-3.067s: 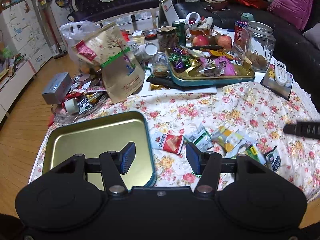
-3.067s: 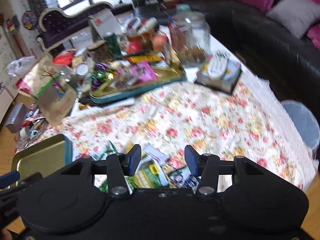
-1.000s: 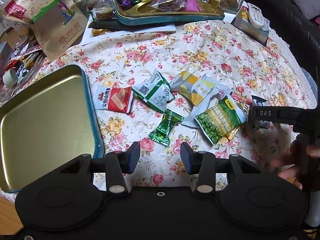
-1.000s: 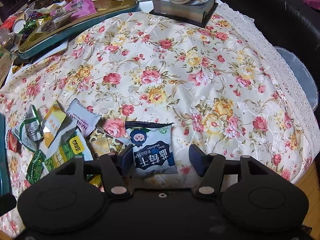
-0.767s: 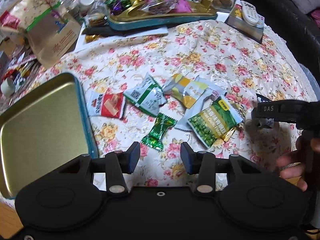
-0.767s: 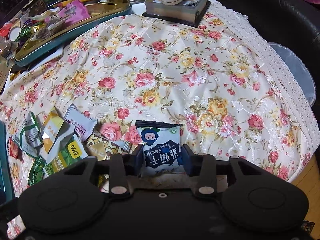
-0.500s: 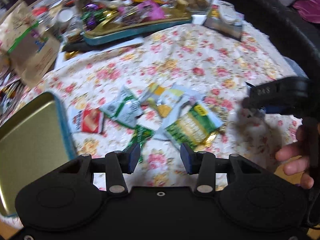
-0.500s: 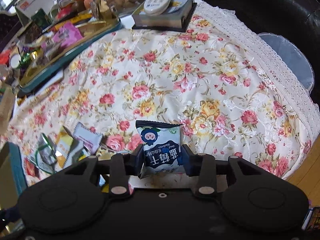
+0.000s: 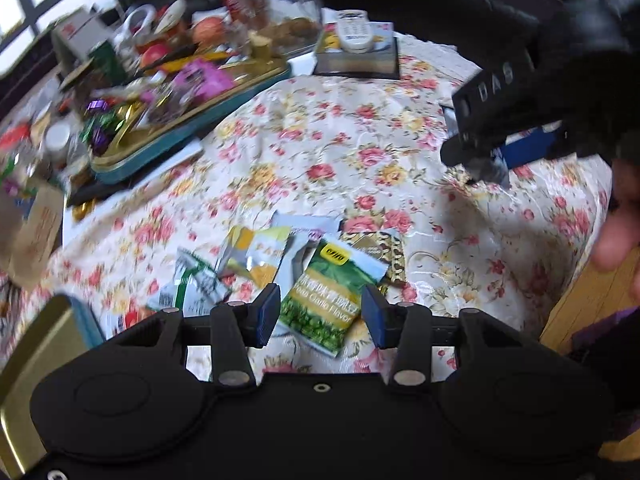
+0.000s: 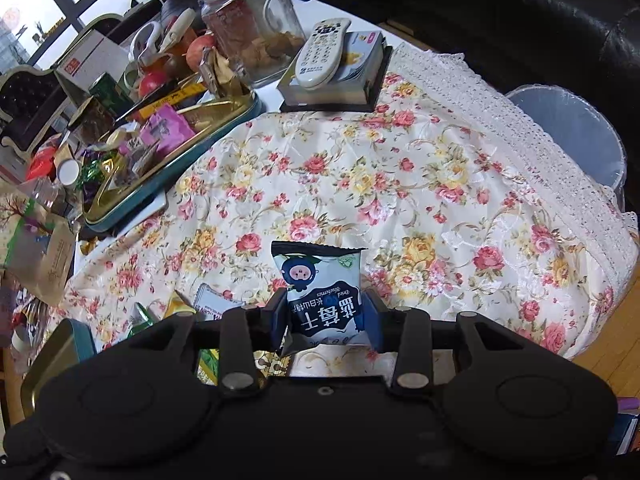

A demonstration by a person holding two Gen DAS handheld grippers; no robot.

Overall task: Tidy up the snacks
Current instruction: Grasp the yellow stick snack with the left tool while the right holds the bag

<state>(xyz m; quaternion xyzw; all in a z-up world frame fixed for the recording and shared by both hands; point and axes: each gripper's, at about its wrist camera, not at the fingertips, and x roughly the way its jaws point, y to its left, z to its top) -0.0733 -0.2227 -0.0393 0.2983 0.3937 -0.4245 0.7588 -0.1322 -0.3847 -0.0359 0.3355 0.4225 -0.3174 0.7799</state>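
Between right tongs point(image 10: 325, 316): one blueberry packet point(image 10: 320, 292), pinched.

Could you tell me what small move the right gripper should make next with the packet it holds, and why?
Probably carry it across toward the empty gold tray. The right gripper is shut on the blueberry packet, which looks lifted off the floral cloth, and the tray sits at the view's lower left with nothing visible in it.
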